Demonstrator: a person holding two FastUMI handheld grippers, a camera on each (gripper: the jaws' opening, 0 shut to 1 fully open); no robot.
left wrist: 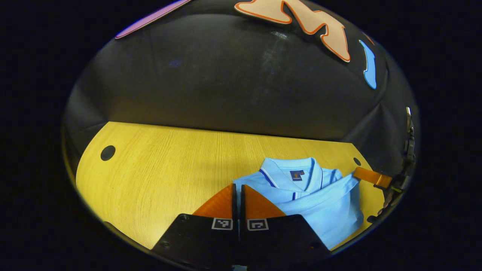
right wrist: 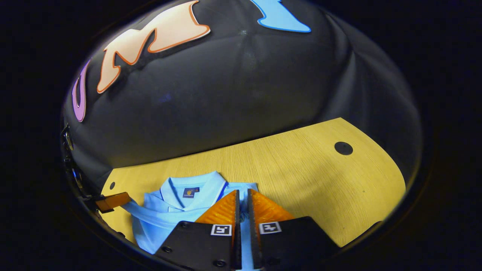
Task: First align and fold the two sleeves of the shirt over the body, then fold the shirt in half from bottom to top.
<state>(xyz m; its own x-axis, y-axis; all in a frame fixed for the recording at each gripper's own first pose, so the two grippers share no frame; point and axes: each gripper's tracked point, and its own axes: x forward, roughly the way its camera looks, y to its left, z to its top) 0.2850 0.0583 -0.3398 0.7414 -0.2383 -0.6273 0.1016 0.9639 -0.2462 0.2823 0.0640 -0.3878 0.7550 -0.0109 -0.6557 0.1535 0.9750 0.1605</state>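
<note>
A light blue polo shirt (left wrist: 320, 203) lies folded on the yellow wooden table (left wrist: 158, 177), collar toward the wall. A fold of fabric crosses its body just under the collar. My left gripper (left wrist: 238, 187) is shut at the shirt's left edge; in the right gripper view it (right wrist: 113, 201) pinches a taut band of the shirt (right wrist: 169, 214). My right gripper (right wrist: 243, 192) is shut with blue cloth showing in the slit between its fingers; in the left gripper view it (left wrist: 371, 177) grips the shirt's right corner.
The table has round dark cable holes (left wrist: 107, 153) (right wrist: 343, 148) near its far corners. The black cloth wall (left wrist: 226, 82) rises right behind the table's back edge. Bare wood stretches left of the shirt in the left gripper view and right of it in the right gripper view.
</note>
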